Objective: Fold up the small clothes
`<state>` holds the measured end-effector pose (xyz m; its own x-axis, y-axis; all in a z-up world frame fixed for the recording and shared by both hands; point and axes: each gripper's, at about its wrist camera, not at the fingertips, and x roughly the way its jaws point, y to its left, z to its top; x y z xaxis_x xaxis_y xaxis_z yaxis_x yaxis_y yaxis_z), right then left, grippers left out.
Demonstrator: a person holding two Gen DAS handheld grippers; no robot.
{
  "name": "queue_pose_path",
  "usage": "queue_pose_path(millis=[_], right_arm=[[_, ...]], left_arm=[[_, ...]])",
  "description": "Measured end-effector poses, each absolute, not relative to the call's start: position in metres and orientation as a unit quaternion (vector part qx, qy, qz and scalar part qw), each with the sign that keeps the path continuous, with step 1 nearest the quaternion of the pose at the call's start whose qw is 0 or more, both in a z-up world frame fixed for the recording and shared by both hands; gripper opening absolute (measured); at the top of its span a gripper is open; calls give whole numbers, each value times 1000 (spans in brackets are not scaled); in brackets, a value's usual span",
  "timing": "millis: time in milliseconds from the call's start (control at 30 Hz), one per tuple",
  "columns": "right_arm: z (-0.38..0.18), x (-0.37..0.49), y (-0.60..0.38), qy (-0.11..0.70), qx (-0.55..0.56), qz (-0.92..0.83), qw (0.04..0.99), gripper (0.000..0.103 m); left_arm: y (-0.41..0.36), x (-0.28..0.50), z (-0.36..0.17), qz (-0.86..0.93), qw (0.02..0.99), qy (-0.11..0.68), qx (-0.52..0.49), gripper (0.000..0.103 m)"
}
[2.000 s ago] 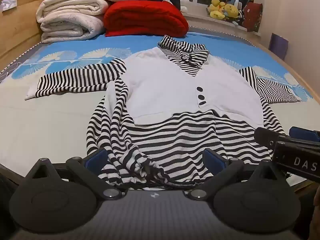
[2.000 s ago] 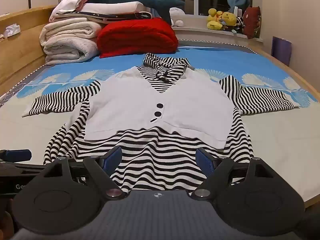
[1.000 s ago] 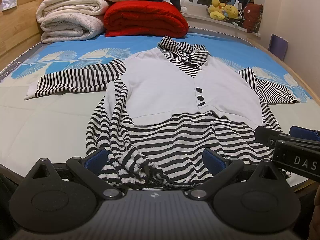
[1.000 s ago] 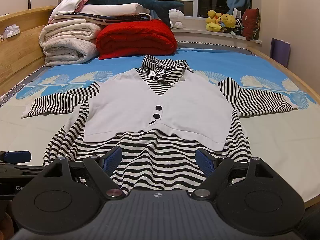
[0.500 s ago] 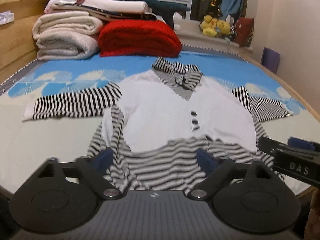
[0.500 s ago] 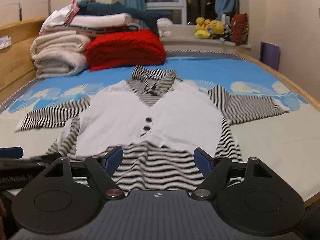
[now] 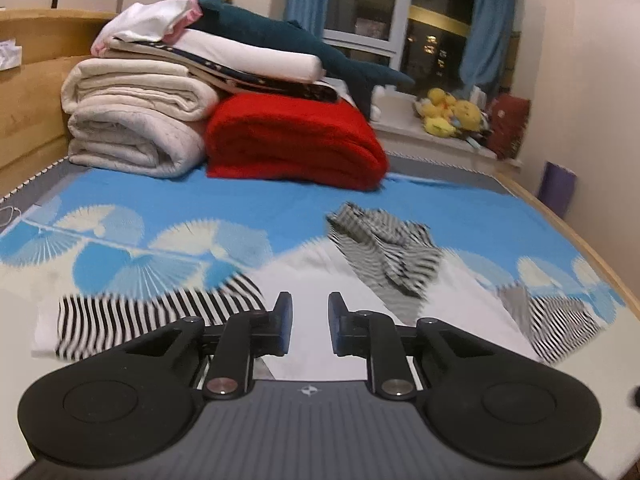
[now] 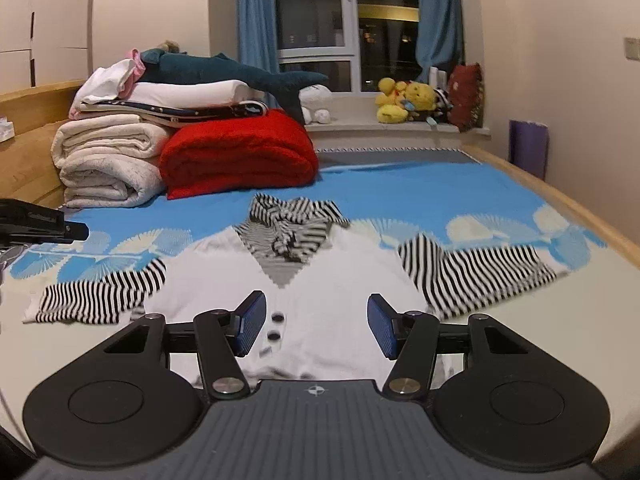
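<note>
A small black-and-white striped top with a white vest front [image 8: 340, 276] lies flat on the bed, collar [image 8: 294, 224] at the far end and both sleeves spread. My right gripper [image 8: 316, 326] hovers over the vest near its two black buttons [image 8: 276, 326]. Its jaws are closing, with no cloth between the pads. My left gripper [image 7: 310, 320] hangs above the vest's left shoulder [image 7: 320, 280], beside the left sleeve [image 7: 152, 316]. Its jaws are closing to a narrow gap, with nothing in them. In the right wrist view the left gripper [image 8: 44, 222] shows at the far left, raised. The striped hem is hidden under both grippers.
Rolled white blankets [image 8: 108, 160], a folded red blanket [image 8: 240, 152] and a shark plush [image 8: 240, 70] are piled at the head of the bed. Plush toys [image 8: 404, 100] sit on the windowsill. The wooden bed rail [image 8: 560, 200] runs along the right side.
Both grippers have lifted from the hem and moved forward over the garment. The left went farther and its jaws narrowed from wide to a slit. The right jaws narrowed a little.
</note>
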<state>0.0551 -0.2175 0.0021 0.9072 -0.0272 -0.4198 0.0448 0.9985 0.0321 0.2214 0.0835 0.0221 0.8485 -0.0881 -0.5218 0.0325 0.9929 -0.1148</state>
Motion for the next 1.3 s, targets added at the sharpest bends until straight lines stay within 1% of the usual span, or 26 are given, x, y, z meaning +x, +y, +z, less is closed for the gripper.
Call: queue_pose_path(millis=[100,200,333,400,467,500,533,567,633,700,767,833,867,900,933,1033,1100,1200,1233,1300], right_arm=[[29,90,-220,206,18,-4,978,58],[49,132,-220,189,32,13,981,58],[57,197,-208,190,24,33,981,58],[51,227,-202,192,15,46,980,58],[37,248,-199,197,11,62,978,58],[29,255,-200,200,11,69,977,58],[17,261,-199,205,14,73,976,56],[4,269,-199,225,18,68,972,45],[-10,281,-200,265,36,72,961,32],[-13,293,-205,285,66,81,953,31],[-11,300,-207,277,71,86,954,31],[-13,303,-211,269,52,78,959,31],[-17,305,-215,271,42,71,959,32],[-20,308,-217,276,40,66,958,32],[-24,312,-223,284,42,60,956,33],[-33,318,-241,309,66,47,948,33],[-37,319,-249,318,72,36,945,33],[-39,318,-255,320,79,24,944,33],[-40,316,-258,320,86,19,943,33],[-44,314,-264,325,106,9,940,33]], left_arm=[[120,268,14,6,956,285,-68,21],[168,307,-8,67,945,306,-97,21],[244,338,-52,162,899,369,-169,22],[278,340,-73,196,873,394,-210,24],[307,342,-92,219,844,418,-255,35],[318,341,-100,229,831,424,-277,36],[329,335,-108,244,821,424,-295,40],[338,334,-114,258,811,425,-310,44],[352,334,-126,276,790,429,-339,51],[362,335,-137,285,772,431,-369,53],[371,332,-145,305,758,434,-379,53],[377,333,-153,317,748,432,-393,51],[378,333,-154,323,747,427,-395,41],[378,336,-154,326,751,423,-389,27],[378,338,-153,324,754,424,-382,4],[362,342,-132,340,782,395,-341,3],[329,346,-95,320,836,348,-279,3],[253,345,-44,233,915,272,-186,3],[215,340,-28,177,940,246,-157,3],[148,327,-11,59,965,223,-126,3]])
